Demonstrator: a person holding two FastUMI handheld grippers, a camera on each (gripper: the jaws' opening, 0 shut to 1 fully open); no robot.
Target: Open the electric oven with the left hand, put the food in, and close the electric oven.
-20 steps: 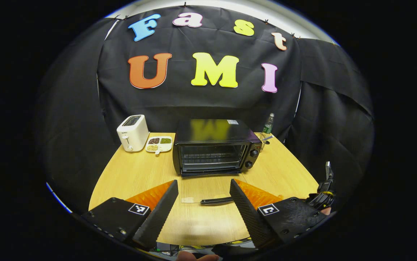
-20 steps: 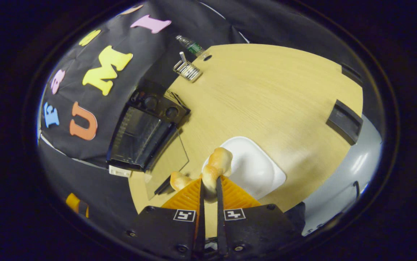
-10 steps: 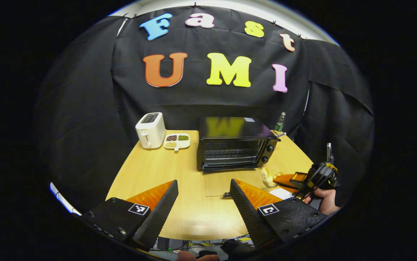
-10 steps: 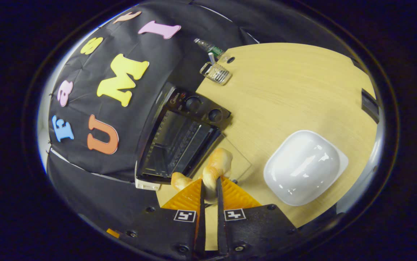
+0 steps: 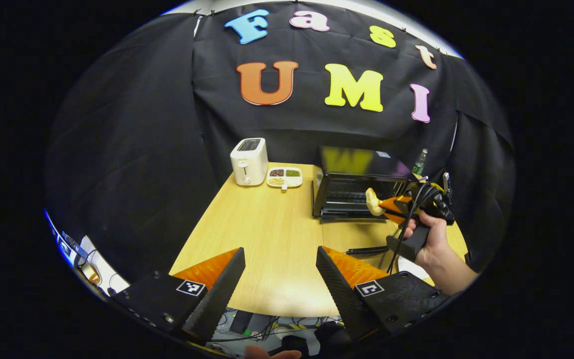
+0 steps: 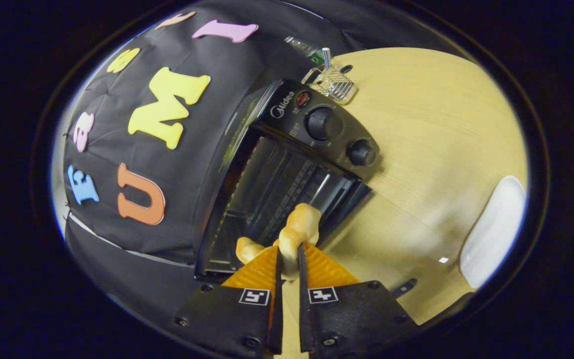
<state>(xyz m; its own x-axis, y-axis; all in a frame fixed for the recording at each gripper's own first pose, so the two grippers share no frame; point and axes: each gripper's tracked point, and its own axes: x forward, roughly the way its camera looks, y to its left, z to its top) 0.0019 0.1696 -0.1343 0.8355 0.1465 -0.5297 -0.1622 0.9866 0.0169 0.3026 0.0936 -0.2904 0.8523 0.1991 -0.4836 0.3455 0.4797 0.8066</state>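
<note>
Croissant at the oven mouth.
Right gripper (image 6: 287, 262) pinches croissant (image 6: 299, 229) just before open electric oven (image 6: 287, 164), door (image 5: 354, 237) down flat; left gripper (image 5: 279, 274) spread wide, empty, above table (image 5: 267, 239).

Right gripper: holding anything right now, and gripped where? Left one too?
The right gripper is shut on the food, a pale croissant-like pastry, pinched at its near end. The left gripper is open and holds nothing.

Left gripper view: I am looking from table's (image 5: 267, 239) near edge, level, far back. Right gripper view: I am looking rolled, close, into oven (image 6: 287, 184). Both sharing oven (image 5: 354, 192), table.
</note>
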